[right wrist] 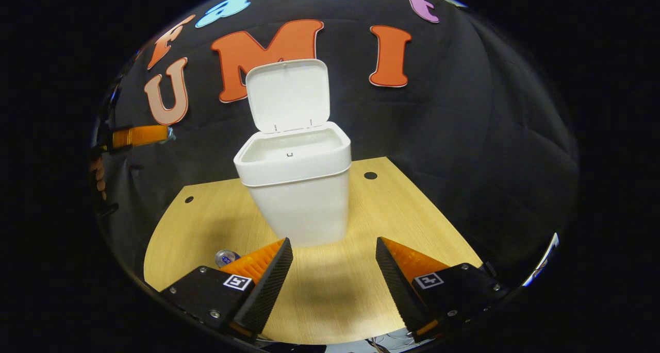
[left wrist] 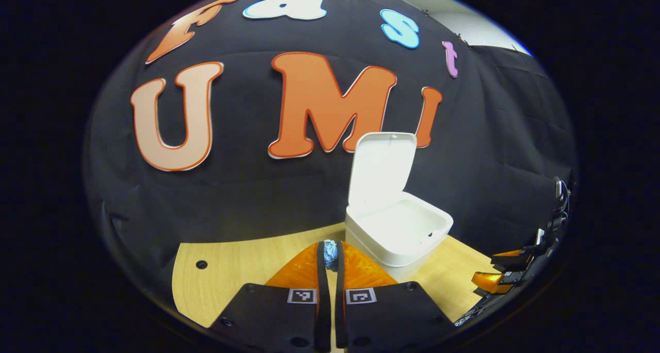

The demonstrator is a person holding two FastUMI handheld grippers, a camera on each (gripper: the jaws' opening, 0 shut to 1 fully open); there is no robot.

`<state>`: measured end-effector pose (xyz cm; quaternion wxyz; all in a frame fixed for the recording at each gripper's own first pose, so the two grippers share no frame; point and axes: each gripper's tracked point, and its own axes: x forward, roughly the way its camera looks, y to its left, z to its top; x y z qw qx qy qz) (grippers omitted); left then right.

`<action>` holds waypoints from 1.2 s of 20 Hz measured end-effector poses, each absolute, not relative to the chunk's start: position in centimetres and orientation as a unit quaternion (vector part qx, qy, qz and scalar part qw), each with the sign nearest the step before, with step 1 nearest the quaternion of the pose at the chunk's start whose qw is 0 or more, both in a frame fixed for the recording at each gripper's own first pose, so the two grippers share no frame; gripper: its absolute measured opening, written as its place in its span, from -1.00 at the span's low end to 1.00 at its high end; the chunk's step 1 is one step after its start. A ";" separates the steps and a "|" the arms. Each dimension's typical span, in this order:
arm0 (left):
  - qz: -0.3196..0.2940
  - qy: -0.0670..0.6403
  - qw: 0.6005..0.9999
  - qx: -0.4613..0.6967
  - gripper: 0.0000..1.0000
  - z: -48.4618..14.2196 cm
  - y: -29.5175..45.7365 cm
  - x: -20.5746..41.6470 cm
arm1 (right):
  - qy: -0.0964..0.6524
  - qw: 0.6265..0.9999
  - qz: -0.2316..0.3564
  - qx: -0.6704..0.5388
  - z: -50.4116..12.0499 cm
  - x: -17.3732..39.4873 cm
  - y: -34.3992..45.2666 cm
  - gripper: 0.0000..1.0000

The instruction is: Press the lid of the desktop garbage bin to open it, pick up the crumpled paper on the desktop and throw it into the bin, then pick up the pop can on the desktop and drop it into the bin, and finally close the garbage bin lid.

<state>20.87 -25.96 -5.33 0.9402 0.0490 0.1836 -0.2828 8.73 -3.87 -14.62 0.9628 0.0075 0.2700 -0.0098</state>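
Wooden desktop (right wrist: 330, 291) carries the white bin (right wrist: 296, 188) centrally, lid (right wrist: 287, 95) raised upright. Left gripper (left wrist: 330, 255) is clenched on crumpled paper (left wrist: 330, 251) beside the bin. Right gripper (right wrist: 334, 263) spread wide, empty; pop can (right wrist: 225, 257) near its finger.

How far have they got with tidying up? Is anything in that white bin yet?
Done: the garbage bin stands with its lid flipped up. In hand: the left tool is shut on the crumpled paper, held beside the bin, not yet dropped; what shows of the bin's inside holds nothing. Left: the pop can still lies on the desktop by the open right tool, then closing the lid.
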 end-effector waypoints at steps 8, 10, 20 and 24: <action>-0.350 0.192 0.915 0.052 -0.88 -6.0 -36.6 21.1 | 0.275 0.959 -0.053 0.038 -15.2 6.7 -9.0 0.96; -0.358 0.194 0.912 0.055 -0.87 -6.7 -38.6 21.6 | 0.276 0.958 -0.062 0.043 -15.4 6.4 -10.4 0.96; -0.326 0.226 0.915 0.068 -0.61 -12.4 -40.7 23.8 | 0.298 0.947 -0.101 0.068 -17.1 5.0 -14.9 0.96; -0.335 0.219 0.915 0.047 0.04 -12.1 -40.8 23.3 | 0.302 0.946 -0.096 0.070 -17.0 5.3 -14.4 0.96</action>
